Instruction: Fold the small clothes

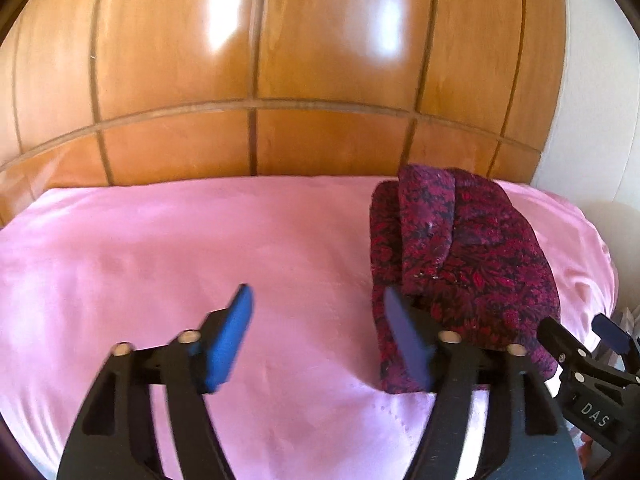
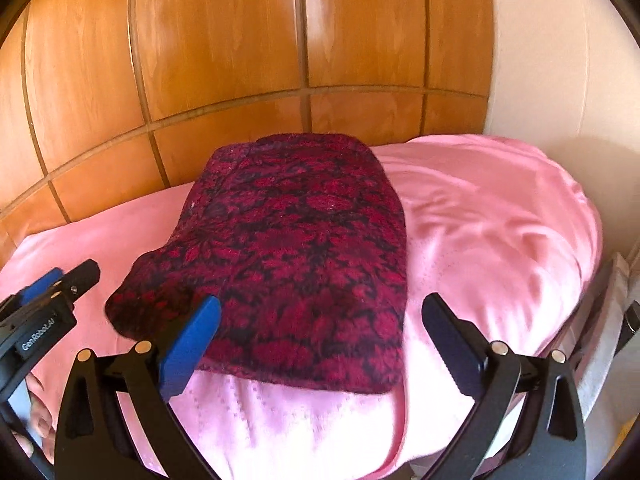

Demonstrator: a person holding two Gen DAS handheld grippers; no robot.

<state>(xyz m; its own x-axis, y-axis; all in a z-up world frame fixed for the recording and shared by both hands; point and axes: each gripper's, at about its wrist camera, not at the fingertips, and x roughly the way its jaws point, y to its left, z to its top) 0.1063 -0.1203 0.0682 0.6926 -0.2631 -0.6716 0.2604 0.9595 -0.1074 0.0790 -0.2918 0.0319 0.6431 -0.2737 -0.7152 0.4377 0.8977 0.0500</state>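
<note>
The red-and-black patterned garment (image 2: 292,252) lies folded into a compact block on the pink sheet (image 2: 500,216), apparently finished, with left gripper (image 1: 316,328) and right gripper (image 2: 320,340) both released, holding nothing.

Both wrist views low, close, facing wardrobe (image 1: 256,60) — sharing pink bed (image 2: 480,208), garment (image 2: 296,240)

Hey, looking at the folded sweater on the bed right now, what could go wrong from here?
1. The red patterned sweater looks folded, but a loose flap stands up on its far side; a nudge might undo it.
2. The left hand-held gripper is open with one finger right at the sweater's edge, so it may snag the knit.
3. The pink sheet is wrinkled and soft, so pressing could skew the fold.
</note>
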